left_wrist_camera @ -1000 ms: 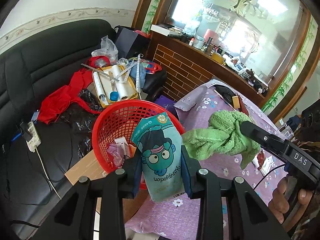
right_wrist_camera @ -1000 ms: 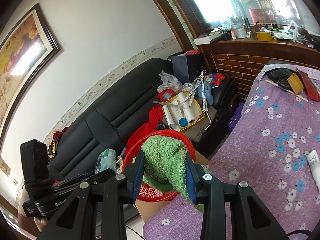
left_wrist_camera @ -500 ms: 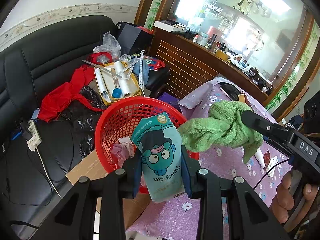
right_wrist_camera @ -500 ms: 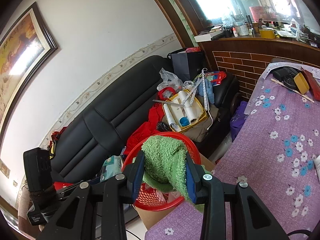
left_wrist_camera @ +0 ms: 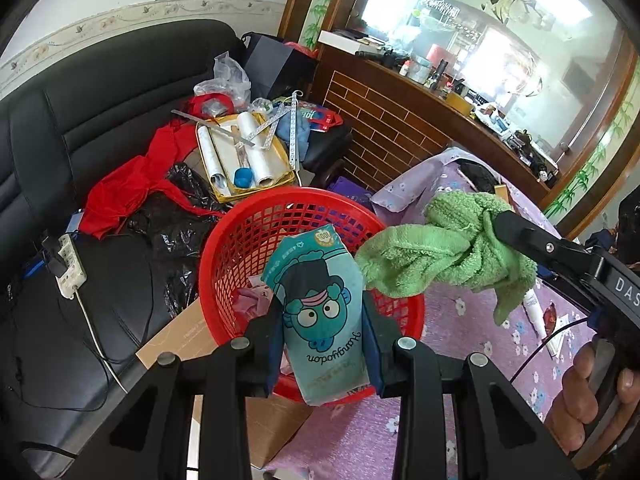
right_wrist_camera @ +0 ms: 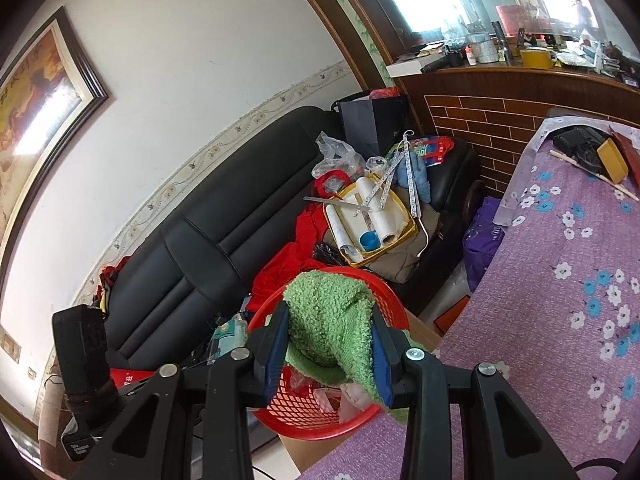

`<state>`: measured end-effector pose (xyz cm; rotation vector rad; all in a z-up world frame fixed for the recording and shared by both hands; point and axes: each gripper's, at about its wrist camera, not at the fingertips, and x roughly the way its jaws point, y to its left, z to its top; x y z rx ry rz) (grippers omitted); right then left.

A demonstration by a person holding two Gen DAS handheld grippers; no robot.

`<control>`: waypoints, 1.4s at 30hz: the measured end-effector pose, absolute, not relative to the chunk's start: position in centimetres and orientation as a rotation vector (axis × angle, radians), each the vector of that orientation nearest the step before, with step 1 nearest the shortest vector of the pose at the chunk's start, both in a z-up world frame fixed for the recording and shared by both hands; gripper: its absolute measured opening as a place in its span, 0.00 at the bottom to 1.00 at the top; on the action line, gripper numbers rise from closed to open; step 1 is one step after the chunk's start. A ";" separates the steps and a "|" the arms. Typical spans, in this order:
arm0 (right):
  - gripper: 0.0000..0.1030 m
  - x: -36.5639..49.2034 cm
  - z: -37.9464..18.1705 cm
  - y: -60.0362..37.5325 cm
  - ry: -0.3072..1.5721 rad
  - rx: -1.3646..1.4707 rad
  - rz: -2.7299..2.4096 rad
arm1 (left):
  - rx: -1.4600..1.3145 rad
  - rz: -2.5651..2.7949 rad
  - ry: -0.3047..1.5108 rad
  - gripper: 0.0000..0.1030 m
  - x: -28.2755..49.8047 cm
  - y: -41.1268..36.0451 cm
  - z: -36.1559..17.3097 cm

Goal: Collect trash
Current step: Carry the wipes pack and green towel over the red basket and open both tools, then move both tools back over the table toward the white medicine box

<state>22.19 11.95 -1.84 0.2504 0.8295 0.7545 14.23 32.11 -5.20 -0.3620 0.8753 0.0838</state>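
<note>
My left gripper (left_wrist_camera: 320, 320) is shut on a teal tissue pack (left_wrist_camera: 320, 304) with a cartoon face and holds it over the near rim of the red mesh basket (left_wrist_camera: 240, 240). My right gripper (right_wrist_camera: 330, 340) is shut on a green towel (right_wrist_camera: 328, 320) and holds it above the same basket (right_wrist_camera: 320, 416), which holds a few scraps of trash. In the left wrist view the towel (left_wrist_camera: 432, 252) hangs over the basket's right rim. The pack also shows in the right wrist view (right_wrist_camera: 228, 334).
The basket rests on a cardboard box (left_wrist_camera: 180, 336) between a black sofa (left_wrist_camera: 80, 128) and a purple flowered tablecloth (right_wrist_camera: 560, 300). On the sofa lie a yellow tray of rolls (left_wrist_camera: 240, 156), red cloth (left_wrist_camera: 120, 196), black plastic and a power strip (left_wrist_camera: 68, 268). A brick counter (left_wrist_camera: 400, 128) stands behind.
Both grippers have moved toward the basket. The green towel has shifted left from over the tablecloth to over the basket's right rim. Both grips are unchanged.
</note>
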 end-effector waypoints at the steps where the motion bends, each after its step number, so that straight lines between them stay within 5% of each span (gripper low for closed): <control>1: 0.39 22.3 -1.9 12.1 0.832 0.251 0.754 | -0.363 0.086 0.880 0.35 14.3 32.2 -5.3; 13: 0.43 23.7 -3.8 14.5 0.866 0.255 0.771 | -0.301 0.108 0.950 0.39 15.9 30.7 -7.5; 16: 0.57 24.2 -4.5 15.2 0.885 0.266 0.778 | -0.300 0.116 0.969 0.48 16.1 30.5 -8.1; 21: 0.61 24.6 -4.5 13.7 0.898 0.331 0.788 | -0.305 0.109 1.001 0.52 16.3 29.9 -8.6; 24: 0.61 24.3 -3.7 12.0 0.882 0.362 0.778 | -0.293 0.120 0.992 0.66 16.0 29.2 -8.3; 42: 0.69 16.9 1.6 -5.4 0.711 0.445 0.648 | -0.256 -0.131 0.883 0.66 13.5 14.5 -1.6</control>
